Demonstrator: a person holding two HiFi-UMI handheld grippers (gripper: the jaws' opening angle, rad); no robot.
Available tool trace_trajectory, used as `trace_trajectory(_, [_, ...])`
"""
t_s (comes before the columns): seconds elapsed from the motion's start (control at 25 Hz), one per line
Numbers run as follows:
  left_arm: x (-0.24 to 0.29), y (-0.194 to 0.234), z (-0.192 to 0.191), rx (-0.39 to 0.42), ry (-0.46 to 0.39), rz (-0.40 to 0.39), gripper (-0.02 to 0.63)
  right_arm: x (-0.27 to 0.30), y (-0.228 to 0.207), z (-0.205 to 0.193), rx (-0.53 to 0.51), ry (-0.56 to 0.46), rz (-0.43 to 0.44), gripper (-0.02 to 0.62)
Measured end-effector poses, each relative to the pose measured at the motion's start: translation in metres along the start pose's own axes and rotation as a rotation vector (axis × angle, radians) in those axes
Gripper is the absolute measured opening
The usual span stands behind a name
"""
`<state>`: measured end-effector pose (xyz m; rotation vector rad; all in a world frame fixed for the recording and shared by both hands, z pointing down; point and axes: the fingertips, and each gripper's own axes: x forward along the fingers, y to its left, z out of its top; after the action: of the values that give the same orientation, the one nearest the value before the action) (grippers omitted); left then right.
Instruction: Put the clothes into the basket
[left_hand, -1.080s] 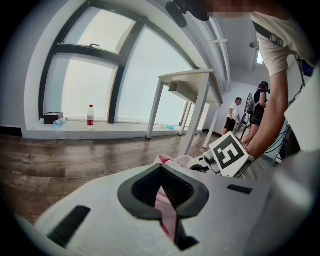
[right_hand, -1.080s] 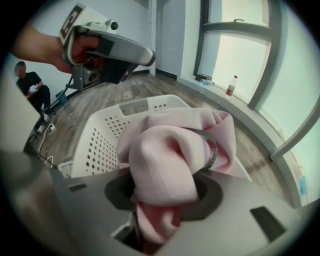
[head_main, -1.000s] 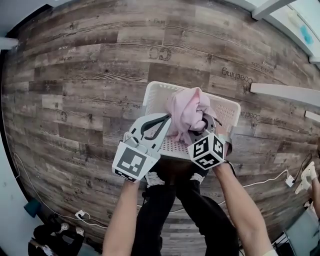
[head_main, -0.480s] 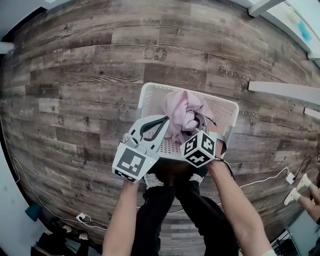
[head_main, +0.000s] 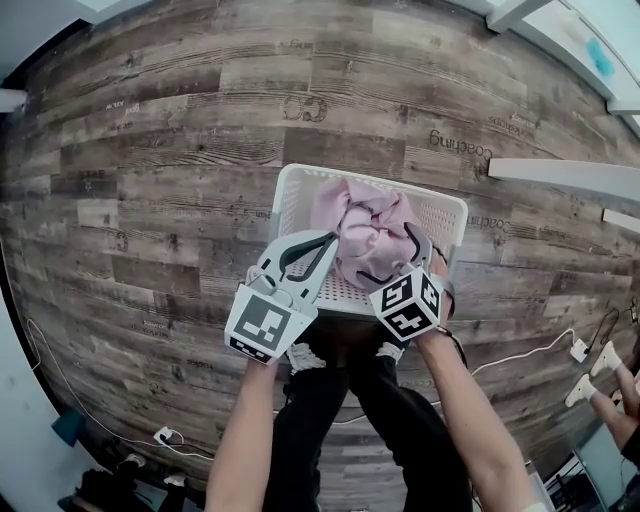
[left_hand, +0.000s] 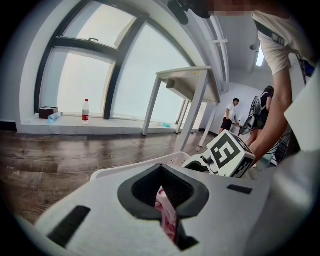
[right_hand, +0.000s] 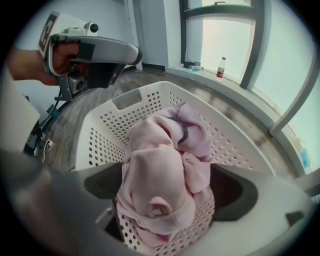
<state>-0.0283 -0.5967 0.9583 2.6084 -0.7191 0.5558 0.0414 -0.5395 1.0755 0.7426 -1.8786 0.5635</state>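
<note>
A floor (head_main: 150, 150) of weathered grey-brown planks fills the head view. A thin white cable (head_main: 520, 355) trails across it at the right, and tall windows (left_hand: 85, 75) stand behind a low sill that carries a red-capped bottle (left_hand: 85, 110). The white perforated basket (head_main: 300, 190) sits on this floor just ahead of the person's feet, and the crumpled pink garment (head_main: 365, 235) lies inside it, heaped toward the near wall. The right hand-held gripper (right_hand: 167, 187) points steeply down into the basket. Its jaws have just been opening and now stand wide apart, with the garment between them but not pressed by the pads, so the step in hand looks like the release. The left hand-held gripper (head_main: 330, 242) hovers over the basket's near left edge with its jaws drawn together. A strip of pink cloth shows in the slit between them, and I cannot tell whether it is pinched or only seen through the gap. The next move probably calls for lifting the right hand-held gripper straight up, clear of the cloth so no fold snags, and checking that nothing hangs over the rim.
</note>
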Motion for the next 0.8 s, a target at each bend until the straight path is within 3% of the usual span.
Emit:
trace_trajectory(0.2, [-0.010, -0.014, 0.008, -0.010, 0.024, -0.008, 0.012, -0.024, 0.014, 0.013, -0.044, -0.049, 0.051, 0.505])
trace_trajectory(0.28, [-0.020, -0.022, 0.015, -0.010, 0.035, -0.013, 0.012, -0.041, 0.021, 0.023, -0.100, -0.080, 0.052, 0.443])
trace_trajectory(0.36, [-0.031, -0.026, 0.025, -0.003, 0.047, -0.012, 0.012, -0.064, 0.021, 0.037, -0.090, -0.126, 0.032, 0.303])
trace_trajectory(0.4, [-0.036, -0.027, 0.033, 0.003, 0.050, -0.009, 0.012, -0.077, 0.018, 0.044, -0.072, -0.151, 0.018, 0.156])
trace_trajectory(0.44, [-0.041, -0.028, 0.043, 0.008, 0.050, -0.005, 0.012, -0.089, 0.014, 0.051, -0.059, -0.171, 0.006, 0.064])
trace_trajectory(0.8, [-0.089, -0.059, 0.160, 0.047, 0.014, 0.012, 0.012, -0.211, 0.009, 0.094, -0.083, -0.228, -0.043, 0.020])
